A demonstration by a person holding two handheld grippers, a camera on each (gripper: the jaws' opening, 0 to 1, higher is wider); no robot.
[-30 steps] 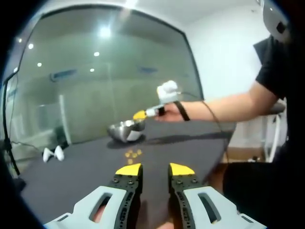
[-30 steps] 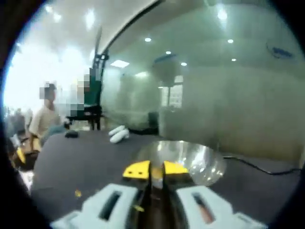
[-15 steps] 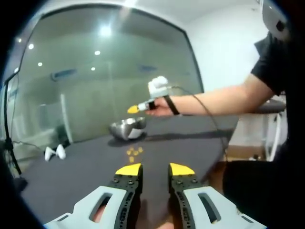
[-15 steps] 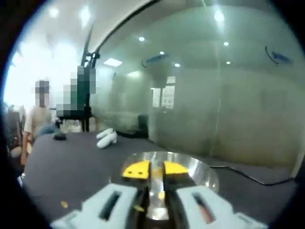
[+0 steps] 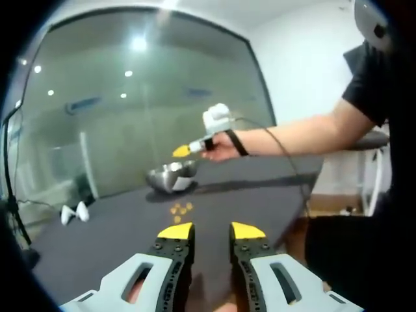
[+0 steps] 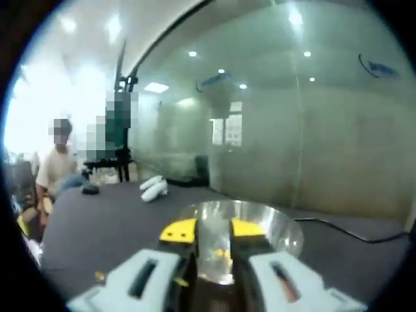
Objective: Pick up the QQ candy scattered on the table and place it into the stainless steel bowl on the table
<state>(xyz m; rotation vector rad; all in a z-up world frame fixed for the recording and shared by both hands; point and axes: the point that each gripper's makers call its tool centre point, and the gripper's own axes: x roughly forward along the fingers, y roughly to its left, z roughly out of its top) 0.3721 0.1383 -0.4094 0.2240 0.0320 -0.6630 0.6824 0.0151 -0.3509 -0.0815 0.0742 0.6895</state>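
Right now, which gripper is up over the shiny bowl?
The right gripper, held out above the stainless steel bowl. The left gripper hangs back near the table's close edge.

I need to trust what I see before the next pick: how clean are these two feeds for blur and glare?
Left gripper view: fairly sharp; candies readable on the dark table, ceiling lights mirrored in the glass wall. Right gripper view: soft and hazy, washed out at the left, bowl shiny with reflections.
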